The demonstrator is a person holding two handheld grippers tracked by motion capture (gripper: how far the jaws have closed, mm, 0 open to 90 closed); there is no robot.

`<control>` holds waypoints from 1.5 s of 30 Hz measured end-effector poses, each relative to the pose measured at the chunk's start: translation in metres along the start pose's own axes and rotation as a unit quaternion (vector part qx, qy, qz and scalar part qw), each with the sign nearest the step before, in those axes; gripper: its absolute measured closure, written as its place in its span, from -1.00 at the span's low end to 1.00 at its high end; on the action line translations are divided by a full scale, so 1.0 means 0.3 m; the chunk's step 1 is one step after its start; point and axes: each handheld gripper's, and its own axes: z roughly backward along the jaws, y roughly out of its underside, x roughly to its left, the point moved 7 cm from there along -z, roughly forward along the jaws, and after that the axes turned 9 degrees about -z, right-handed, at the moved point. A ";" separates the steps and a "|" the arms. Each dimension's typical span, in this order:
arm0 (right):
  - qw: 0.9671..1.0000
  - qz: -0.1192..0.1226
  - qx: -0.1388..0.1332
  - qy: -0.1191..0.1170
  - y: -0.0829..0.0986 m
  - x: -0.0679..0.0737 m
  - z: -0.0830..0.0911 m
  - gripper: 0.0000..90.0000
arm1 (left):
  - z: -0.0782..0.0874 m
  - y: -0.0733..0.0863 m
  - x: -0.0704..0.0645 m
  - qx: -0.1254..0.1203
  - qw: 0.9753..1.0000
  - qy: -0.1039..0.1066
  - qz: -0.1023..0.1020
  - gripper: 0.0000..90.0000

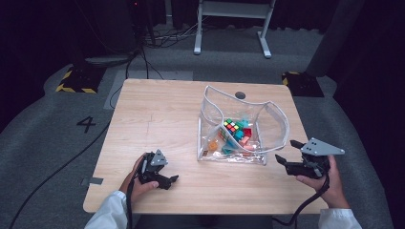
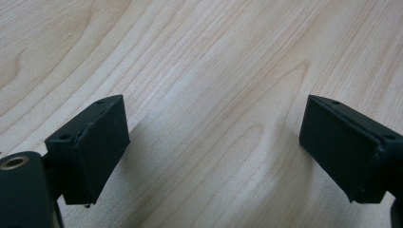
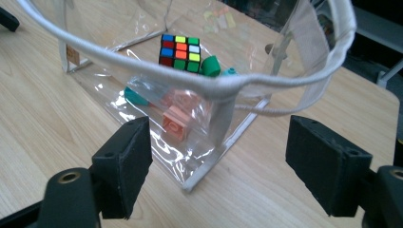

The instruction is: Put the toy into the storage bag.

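Wooden table (image 1: 157, 119), clear pouch (image 1: 274, 125) holding puzzle cube (image 1: 232, 126), toy bricks (image 1: 244, 140)

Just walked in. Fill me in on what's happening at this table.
A person holds a gripper in each hand at a wooden table. The right gripper is open, beside a clear plastic bag holding a puzzle cube and coloured blocks. The left gripper is open over bare wood, holding nothing.
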 end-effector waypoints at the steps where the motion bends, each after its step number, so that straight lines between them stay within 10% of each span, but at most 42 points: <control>1: 1.000 -0.001 0.003 -0.001 0.009 -0.002 -0.005 -0.47 | 0.000 0.000 -0.001 -0.001 1.000 0.001 0.000 -0.79; 29: 0.995 -0.027 0.099 0.010 0.297 -0.058 -0.116 -0.51 | 0.000 -0.001 -0.001 -0.001 1.000 0.001 0.000 -0.79; 45: 0.992 -0.096 0.083 -0.011 0.455 -0.093 -0.078 -0.53 | 0.000 0.001 -0.001 0.001 1.000 0.002 0.002 -0.79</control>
